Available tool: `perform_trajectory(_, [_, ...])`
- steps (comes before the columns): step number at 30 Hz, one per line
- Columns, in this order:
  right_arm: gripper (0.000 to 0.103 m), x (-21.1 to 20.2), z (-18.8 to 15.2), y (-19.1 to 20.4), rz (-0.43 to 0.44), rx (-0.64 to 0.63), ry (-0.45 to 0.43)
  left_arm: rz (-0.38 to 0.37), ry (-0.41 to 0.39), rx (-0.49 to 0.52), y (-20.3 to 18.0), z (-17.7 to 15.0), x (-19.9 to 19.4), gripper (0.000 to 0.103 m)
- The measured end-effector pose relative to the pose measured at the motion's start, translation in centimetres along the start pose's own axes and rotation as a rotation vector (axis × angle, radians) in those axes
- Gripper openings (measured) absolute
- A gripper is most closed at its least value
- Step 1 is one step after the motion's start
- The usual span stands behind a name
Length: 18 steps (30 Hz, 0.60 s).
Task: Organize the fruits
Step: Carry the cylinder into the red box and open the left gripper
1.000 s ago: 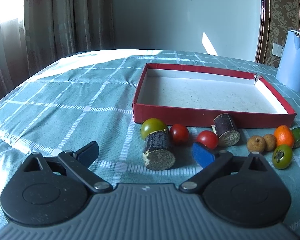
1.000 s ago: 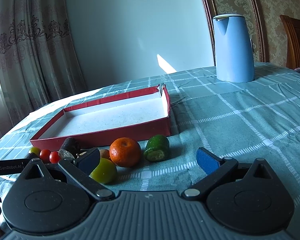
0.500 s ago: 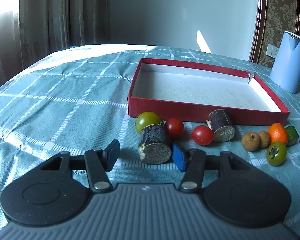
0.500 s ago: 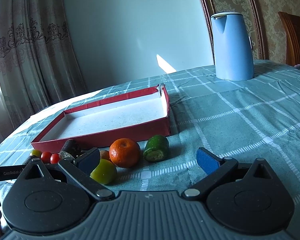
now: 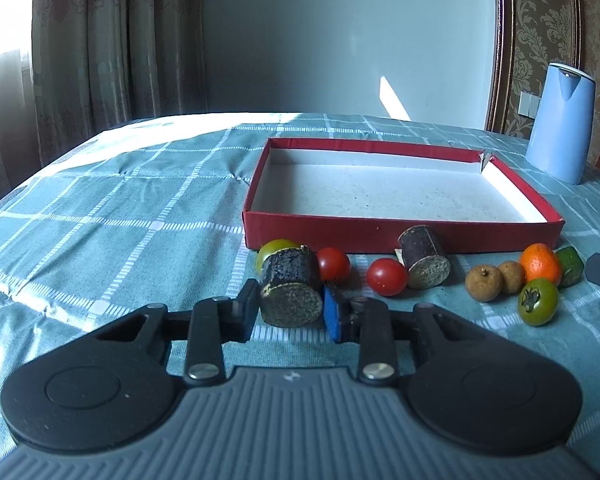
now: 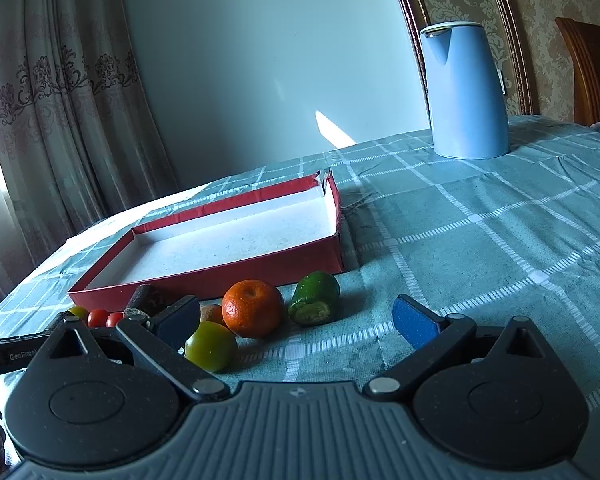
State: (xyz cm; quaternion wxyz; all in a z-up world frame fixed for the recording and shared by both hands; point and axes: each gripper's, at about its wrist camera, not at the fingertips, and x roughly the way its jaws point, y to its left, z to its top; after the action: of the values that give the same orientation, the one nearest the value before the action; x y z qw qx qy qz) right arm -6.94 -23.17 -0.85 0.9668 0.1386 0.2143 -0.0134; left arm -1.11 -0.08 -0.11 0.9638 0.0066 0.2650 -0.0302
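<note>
The left tongs [image 5: 290, 311] have just been closing from wide open, and now both pads press the flanks of the nearer dark cane segment [image 5: 291, 291], which lies on the checked tablecloth [image 5: 112, 232] with its cut end facing the camera. Just behind that segment sit a green tomato [image 5: 274, 250] and a red cherry tomato [image 5: 333, 265]. To the right of the tongs come a second red tomato [image 5: 387, 276], a second cane segment [image 5: 424, 262], two brown longans [image 5: 485, 282], an orange mandarin [image 5: 540, 262] and a green persimmon [image 5: 538, 301]. Beyond the row stands the red box [image 5: 380, 234].

Over in the right wrist view, the right tongs [image 6: 296, 320] are spread wide with nothing between the pads. The mandarin and a green fruit piece [image 6: 315, 298] lie just ahead of them. Far ahead to the right stands a blue kettle [image 6: 464, 92].
</note>
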Motion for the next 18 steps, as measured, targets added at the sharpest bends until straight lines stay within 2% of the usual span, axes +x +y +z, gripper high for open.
perform_trajectory(4, [0.103, 0.0, 0.0, -0.1, 0.005, 0.002, 0.001, -0.014, -0.030, 0.011, -0.4, 0.6, -1.0, 0.031])
perform_trajectory(10, [0.103, 0.1, 0.0, -0.3, 0.014, 0.015, 0.002, -0.026, -0.081, 0.021, -1.3, 4.5, 0.1, 0.031])
perform_trajectory(15, [0.103, 0.1, 0.0, -0.4, 0.021, 0.024, 0.003, -0.026, -0.014, 0.004, -1.5, 6.4, 4.3, 0.031])
perform_trajectory(18, [0.103, 0.2, 0.0, -0.5, 0.025, 0.029, 0.006, 0.012, 0.014, -0.003, -1.4, 6.0, 6.0, 0.032])
